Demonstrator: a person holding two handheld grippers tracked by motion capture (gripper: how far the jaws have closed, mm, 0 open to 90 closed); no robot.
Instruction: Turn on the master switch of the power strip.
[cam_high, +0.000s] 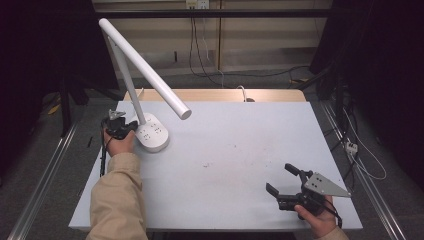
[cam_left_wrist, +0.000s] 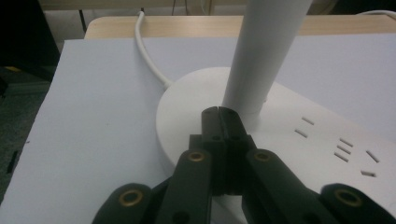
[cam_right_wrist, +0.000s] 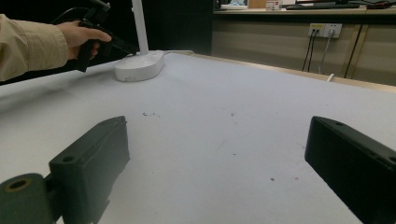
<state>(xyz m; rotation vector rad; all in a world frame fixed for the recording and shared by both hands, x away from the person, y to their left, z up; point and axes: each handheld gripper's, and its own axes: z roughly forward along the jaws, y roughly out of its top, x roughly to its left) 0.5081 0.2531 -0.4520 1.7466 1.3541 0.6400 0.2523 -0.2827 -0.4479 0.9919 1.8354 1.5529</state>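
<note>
The left gripper (cam_left_wrist: 218, 112), its jaws pressed together with nothing between them, is being held against the desk lamp's base (cam_high: 152, 135) at the table's (cam_high: 240, 165) far-left corner, beside the stem. Any press is best kept light and vertical. The right gripper (cam_high: 284, 180) is being held spread wide, near the front-right edge.

A pale grey rectangular worktop (cam_high: 260, 150) with a light wooden far edge stands on grey carpeted floor (cam_high: 30, 180). Beyond it runs a beige panelled wall (cam_high: 250, 35) carrying a white wall socket (cam_right_wrist: 324, 30) and hanging black cables (cam_high: 200, 55). Dark curtains (cam_high: 385, 60) flank both sides.
</note>
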